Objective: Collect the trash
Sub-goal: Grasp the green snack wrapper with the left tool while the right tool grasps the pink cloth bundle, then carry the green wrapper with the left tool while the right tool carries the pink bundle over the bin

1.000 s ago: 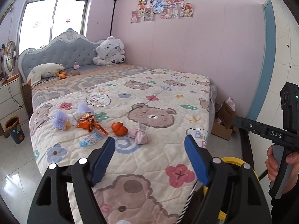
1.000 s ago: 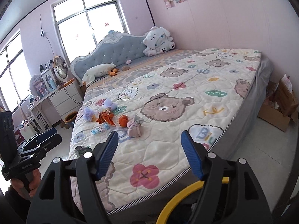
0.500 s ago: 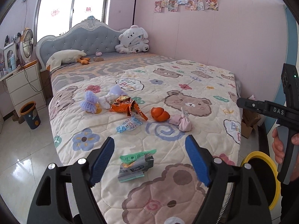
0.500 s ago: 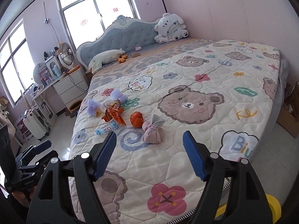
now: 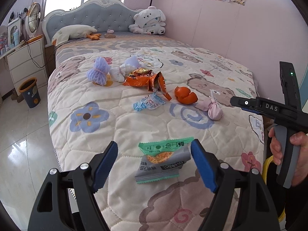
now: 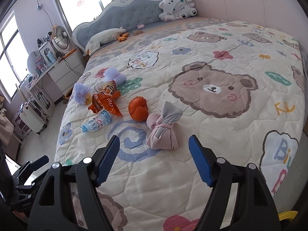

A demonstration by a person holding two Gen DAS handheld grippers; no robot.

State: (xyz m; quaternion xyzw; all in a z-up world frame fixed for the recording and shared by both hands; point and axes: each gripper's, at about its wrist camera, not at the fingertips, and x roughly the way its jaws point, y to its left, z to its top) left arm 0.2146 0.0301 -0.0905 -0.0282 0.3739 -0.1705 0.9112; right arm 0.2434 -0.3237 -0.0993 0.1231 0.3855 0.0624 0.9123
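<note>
Trash lies on the bear-print quilt (image 5: 134, 119). A green and grey snack packet (image 5: 163, 159) lies between the open fingers of my left gripper (image 5: 155, 159), untouched. Farther off lie a blue wrapper (image 5: 148, 103) (image 6: 96, 123), an orange foil bag (image 5: 144, 79) (image 6: 105, 100), an orange peel (image 5: 184, 95) (image 6: 138, 108), a pink tied bundle (image 5: 211, 108) (image 6: 163, 129) and purple bundles (image 5: 99, 73) (image 6: 81, 93). My right gripper (image 6: 154, 159) is open and empty, just short of the pink bundle; it also shows in the left wrist view (image 5: 269, 107).
A dark waste bin (image 5: 29, 92) stands on the tiled floor left of the bed, by a white dresser (image 5: 25, 61). A yellow-rimmed container (image 5: 269, 165) sits at the bed's right foot. Plush toys (image 5: 148, 22) and a pillow (image 5: 73, 31) lie at the headboard.
Both grippers have moved forward and lower over the quilt. The snack packet now lies between my left fingers, and the pink bundle is closer to my right gripper.
</note>
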